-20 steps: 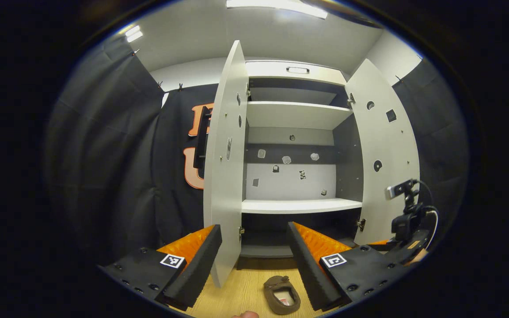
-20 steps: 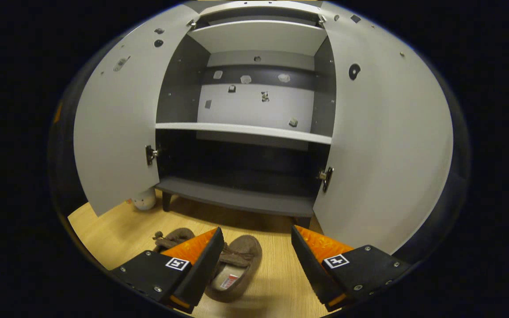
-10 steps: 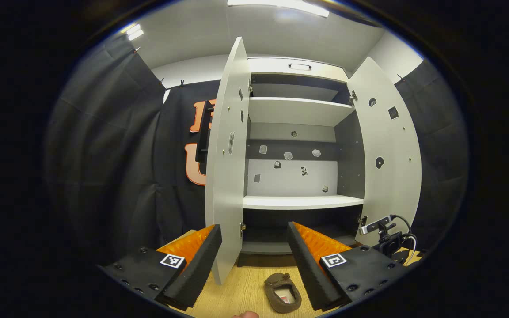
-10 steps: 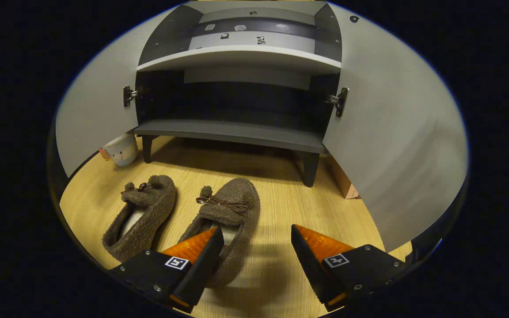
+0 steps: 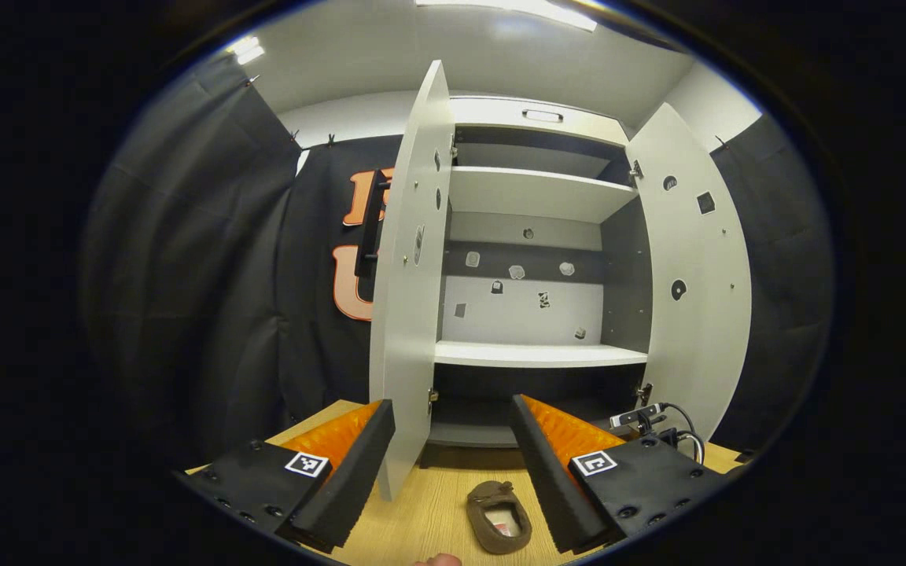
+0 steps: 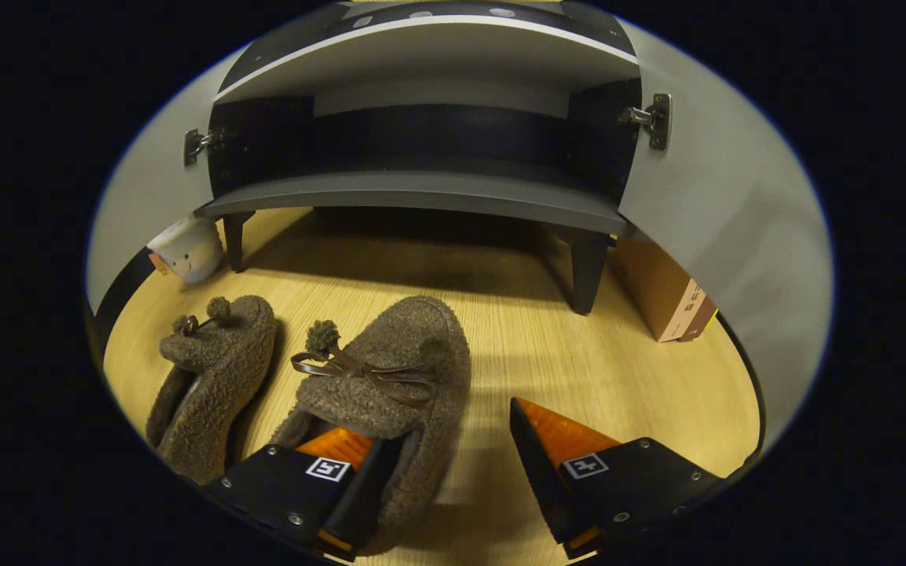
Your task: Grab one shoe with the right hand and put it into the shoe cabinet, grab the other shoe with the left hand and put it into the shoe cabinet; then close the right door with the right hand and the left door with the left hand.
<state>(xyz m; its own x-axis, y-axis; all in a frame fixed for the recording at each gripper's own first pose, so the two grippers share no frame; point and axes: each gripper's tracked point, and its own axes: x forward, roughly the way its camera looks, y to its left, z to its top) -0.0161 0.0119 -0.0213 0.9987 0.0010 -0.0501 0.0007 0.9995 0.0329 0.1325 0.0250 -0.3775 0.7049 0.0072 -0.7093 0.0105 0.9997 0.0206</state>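
Note:
Two brown fuzzy slippers lie side by side on the wooden floor in front of the shoe cabinet. In the right gripper view, my right gripper [image 6: 449, 424] is open and low over the nearer slipper [image 6: 398, 369]: its left finger sits inside the slipper's opening, its right finger outside on the floor. The second slipper [image 6: 213, 365] lies to its left. My left gripper [image 5: 450, 405] hangs open and holds nothing, facing the cabinet [image 5: 535, 354], whose left door [image 5: 410, 299] and right door [image 5: 697, 291] both stand open. One slipper [image 5: 499, 515] shows on the floor between its fingers.
The cabinet's dark bottom shelf [image 6: 421, 192] stands on short legs just beyond the slippers. A white plush toy [image 6: 185, 248] sits by the left leg, a cardboard box [image 6: 665, 287] by the right door. The other gripper's camera and cables [image 5: 650, 420] show low right.
My right gripper has dropped towards the floor and forward, and its left finger has gone into the nearer slipper's opening. The left gripper has barely shifted.

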